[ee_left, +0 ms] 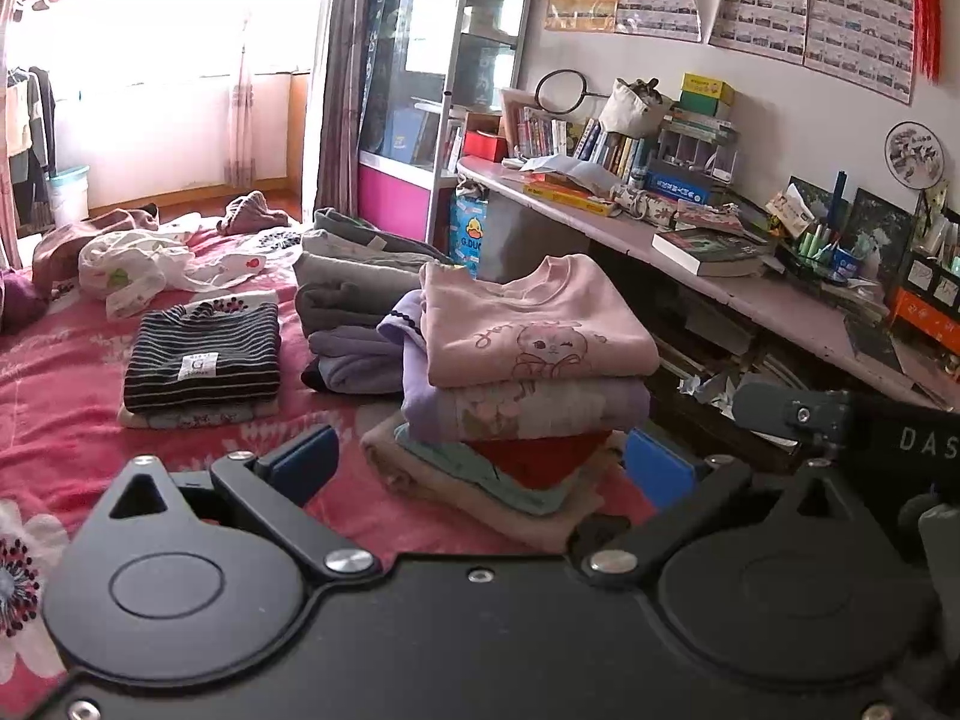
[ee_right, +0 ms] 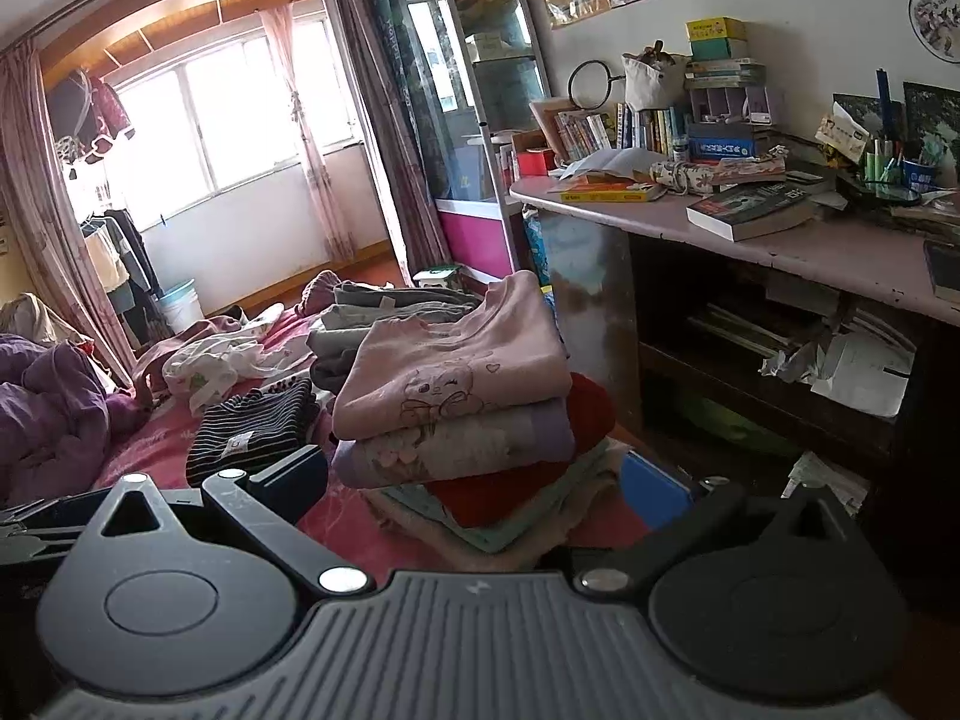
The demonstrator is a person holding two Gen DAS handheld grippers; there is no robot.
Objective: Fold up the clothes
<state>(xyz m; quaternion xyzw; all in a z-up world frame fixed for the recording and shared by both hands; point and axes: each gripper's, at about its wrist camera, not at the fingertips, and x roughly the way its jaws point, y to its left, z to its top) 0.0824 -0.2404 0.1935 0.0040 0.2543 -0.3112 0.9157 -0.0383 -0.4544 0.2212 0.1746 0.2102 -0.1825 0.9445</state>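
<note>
A stack of folded clothes stands on the red floral bed (ee_left: 60, 420), topped by a pink sweatshirt (ee_left: 534, 324) (ee_right: 450, 366) with a cartoon print, over a lilac top (ee_left: 528, 408), a red piece and beige ones. My left gripper (ee_left: 480, 468) is open, its blue fingers (ee_left: 306, 462) on either side of the stack's base. My right gripper (ee_right: 474, 480) is open too, spread around the same stack from the near side. A folded striped top (ee_left: 204, 354) (ee_right: 252, 426) lies to the left. Grey folded garments (ee_left: 354, 276) sit behind. Unfolded white clothing (ee_left: 132, 264) lies further back.
A cluttered pink desk (ee_left: 750, 288) (ee_right: 780, 240) with books runs along the right, close to the bed's edge. A glass cabinet (ee_left: 432, 60) stands at the back. A purple quilt (ee_right: 42, 408) is bunched at the left. A bucket (ee_right: 180, 306) stands by the window.
</note>
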